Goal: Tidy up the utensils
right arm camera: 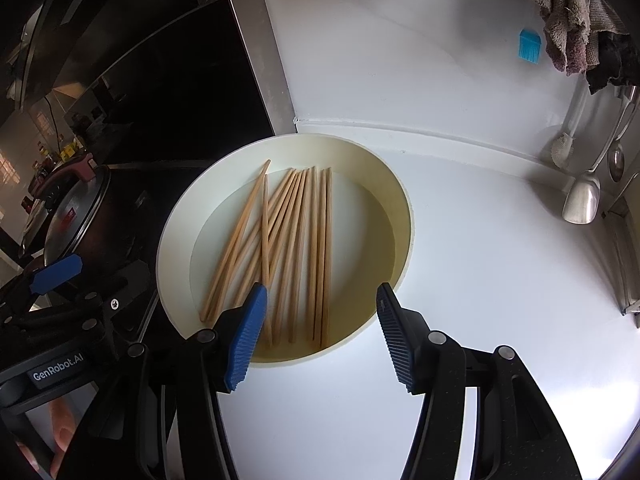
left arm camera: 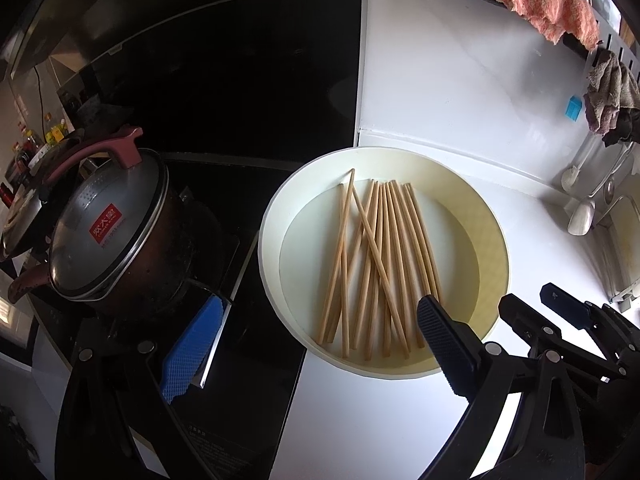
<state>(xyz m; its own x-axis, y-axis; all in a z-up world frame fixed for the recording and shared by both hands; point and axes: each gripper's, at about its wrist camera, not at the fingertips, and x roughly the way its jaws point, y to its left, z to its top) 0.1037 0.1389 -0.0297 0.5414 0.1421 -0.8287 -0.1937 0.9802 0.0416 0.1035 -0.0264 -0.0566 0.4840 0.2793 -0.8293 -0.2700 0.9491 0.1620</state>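
Note:
Several wooden chopsticks (left arm camera: 376, 264) lie loosely in a round white basin (left arm camera: 276, 216) on the white counter, some crossing each other. They also show in the right wrist view (right arm camera: 288, 248), inside the basin (right arm camera: 176, 232). My left gripper (left arm camera: 316, 340) is open and empty, above the basin's near-left edge, its left pad over the stove. My right gripper (right arm camera: 322, 336) is open and empty, just above the near ends of the chopsticks. The right gripper also shows in the left wrist view (left arm camera: 560, 312) at the basin's right.
A dark pot with a glass lid (left arm camera: 108, 224) stands on the black stove (left arm camera: 248, 200) left of the basin. Cloths (left arm camera: 544, 0) hang on a rail at the back right. A ladle (right arm camera: 580, 200) and spoons hang at the right near the sink.

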